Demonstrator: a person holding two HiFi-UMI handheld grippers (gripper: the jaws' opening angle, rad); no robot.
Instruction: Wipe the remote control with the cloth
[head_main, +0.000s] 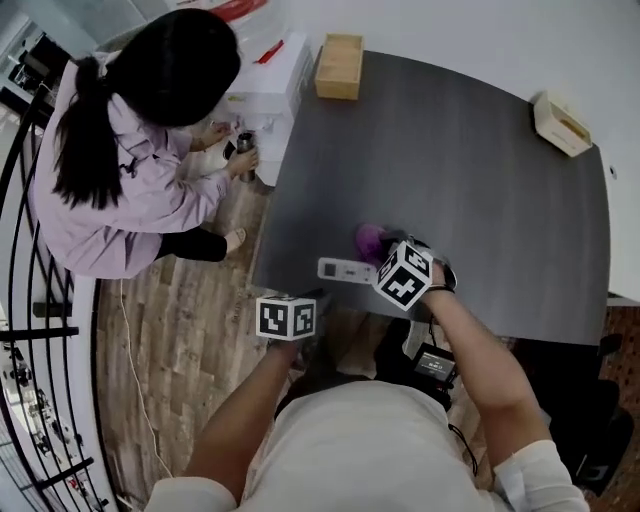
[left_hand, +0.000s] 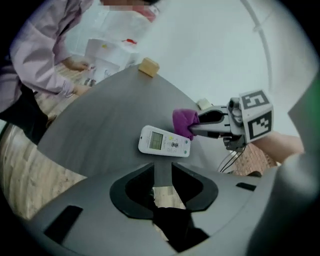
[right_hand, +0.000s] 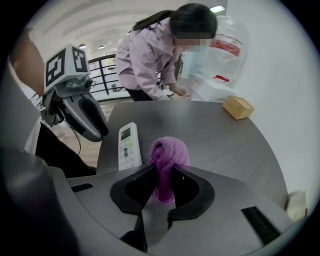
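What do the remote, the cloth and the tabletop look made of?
White rectangular remote control: hard plastic, smooth, slightly glossy, moulded edges.
Purple bunched cloth: soft knit or microfibre, fuzzy ribbed texture.
Dark grey table: likely laminate over board, matte, faint streaked grain.

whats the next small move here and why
Probably slide the right gripper across so its pinched cloth lands on the remote: the cloth sits beside it, not on it, and the left gripper hangs open short of it.

My cloth (right_hand: 167, 162) is purple, the remote (head_main: 347, 270) white, the table (head_main: 450, 150) dark grey. My cubes (head_main: 287, 318) carry black-and-white squares. The box (head_main: 339, 66) is tan, the floor (head_main: 180, 340) brown wood-grain.
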